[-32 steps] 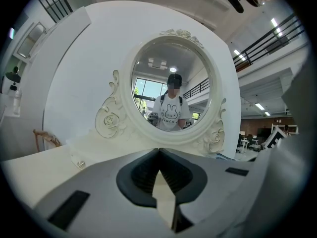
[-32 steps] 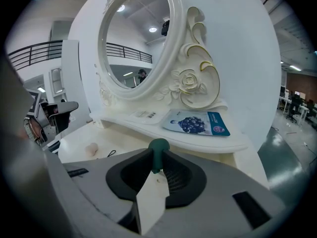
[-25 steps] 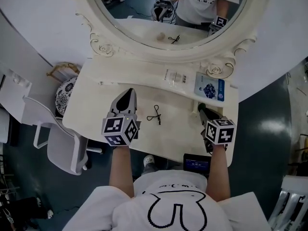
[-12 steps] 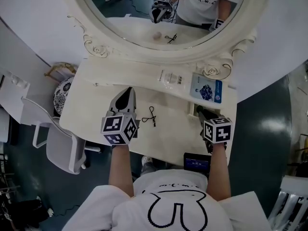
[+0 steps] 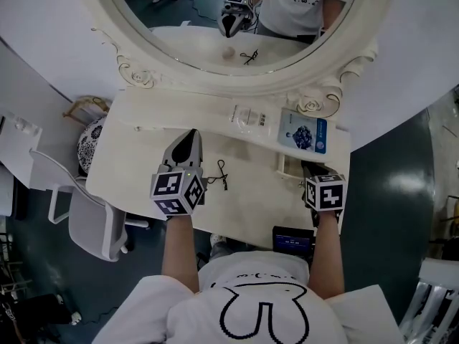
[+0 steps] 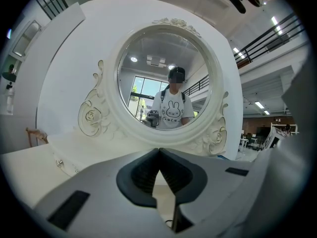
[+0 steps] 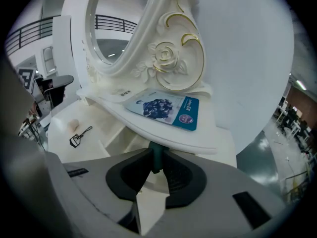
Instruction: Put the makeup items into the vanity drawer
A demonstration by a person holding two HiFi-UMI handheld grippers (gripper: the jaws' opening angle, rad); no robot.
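My right gripper (image 5: 310, 169) is at the vanity's right end, shut on a thin dark green stick (image 7: 156, 156) that stands up between its pads. Just beyond it is the open drawer (image 7: 115, 133) under the raised shelf (image 7: 173, 142). A blue sheet-mask packet (image 5: 303, 131) and a pale packet (image 5: 249, 115) lie on that shelf. A black eyelash curler (image 5: 221, 174) lies mid-tabletop, with a small beige puff (image 7: 74, 125) near it. My left gripper (image 5: 188, 138) hovers left of the curler, shut and empty; its tips (image 6: 158, 151) meet.
The big round mirror (image 5: 237, 20) with its rose-carved frame rises behind the shelf. A white chair (image 5: 79, 206) and a patterned round object (image 5: 90, 142) are left of the vanity. A dark device (image 5: 292, 242) sits at the front edge by the person's body.
The head view has drifted, so the vanity sits higher and further left. My right gripper with the green stick has edged slightly right. The left gripper has barely moved.
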